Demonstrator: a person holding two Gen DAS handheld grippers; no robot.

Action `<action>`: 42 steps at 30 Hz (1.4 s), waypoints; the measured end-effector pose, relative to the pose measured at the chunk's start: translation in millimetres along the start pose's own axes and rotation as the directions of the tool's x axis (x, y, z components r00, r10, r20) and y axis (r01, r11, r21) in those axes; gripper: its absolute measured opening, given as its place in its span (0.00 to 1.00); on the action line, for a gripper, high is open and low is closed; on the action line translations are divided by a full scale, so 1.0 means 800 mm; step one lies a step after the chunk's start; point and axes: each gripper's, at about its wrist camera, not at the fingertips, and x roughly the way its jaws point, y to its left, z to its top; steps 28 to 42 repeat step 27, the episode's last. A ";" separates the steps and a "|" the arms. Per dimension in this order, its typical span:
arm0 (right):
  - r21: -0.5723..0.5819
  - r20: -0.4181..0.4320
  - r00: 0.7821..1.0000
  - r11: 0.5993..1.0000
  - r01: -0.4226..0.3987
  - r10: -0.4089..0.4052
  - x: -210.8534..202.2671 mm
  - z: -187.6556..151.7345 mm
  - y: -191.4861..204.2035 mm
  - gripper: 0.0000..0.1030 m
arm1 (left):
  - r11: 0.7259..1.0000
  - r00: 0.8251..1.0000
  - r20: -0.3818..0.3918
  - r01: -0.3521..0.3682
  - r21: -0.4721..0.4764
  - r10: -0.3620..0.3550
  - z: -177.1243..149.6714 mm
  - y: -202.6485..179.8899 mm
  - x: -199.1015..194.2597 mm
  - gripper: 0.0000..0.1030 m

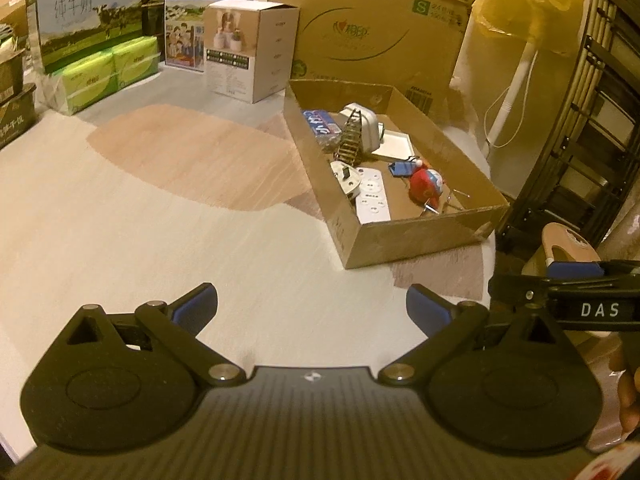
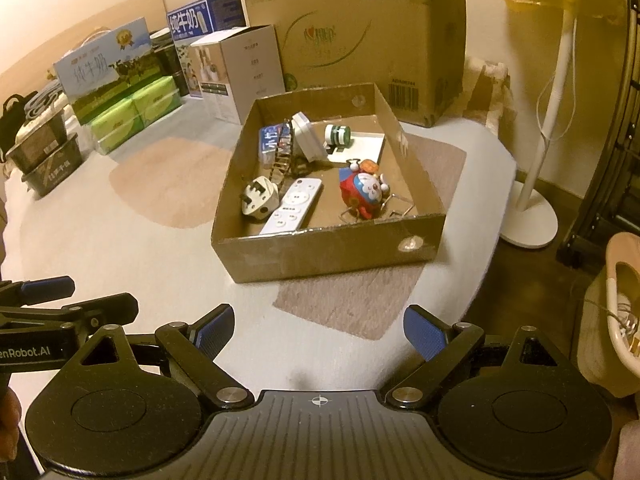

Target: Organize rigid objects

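Left gripper (image 1: pixel 312 312) jaws released, empty; right gripper (image 2: pixel 319 330) same; remote (image 2: pixel 292 206), red toy (image 2: pixel 362 192) inside cardboard tray (image 2: pixel 320 256).

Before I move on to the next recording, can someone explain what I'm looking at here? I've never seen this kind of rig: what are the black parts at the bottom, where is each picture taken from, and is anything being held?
There is no robot: a person holds a two-finger tool in each hand. Each picture comes from a camera on one tool, looking along its blue-padded fingers. The left gripper and right gripper are both open and empty, side by side above a pale rug. Ahead sits a shallow cardboard box holding a white remote control, a plug adapter, a red toy figure and other small items. Milk cartons and bigger boxes stand behind.
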 end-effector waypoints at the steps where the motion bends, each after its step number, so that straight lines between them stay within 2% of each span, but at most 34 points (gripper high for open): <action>1: 0.001 -0.001 1.000 1.000 0.001 -0.001 0.000 -0.001 0.000 0.88 | 1.000 1.000 -0.002 0.000 -0.002 0.000 -0.001 0.000 0.000 0.97; 42: 0.005 -0.009 1.000 1.000 -0.001 0.001 0.002 -0.006 0.001 0.88 | 1.000 1.000 0.008 -0.001 -0.003 0.001 -0.006 0.002 0.007 0.97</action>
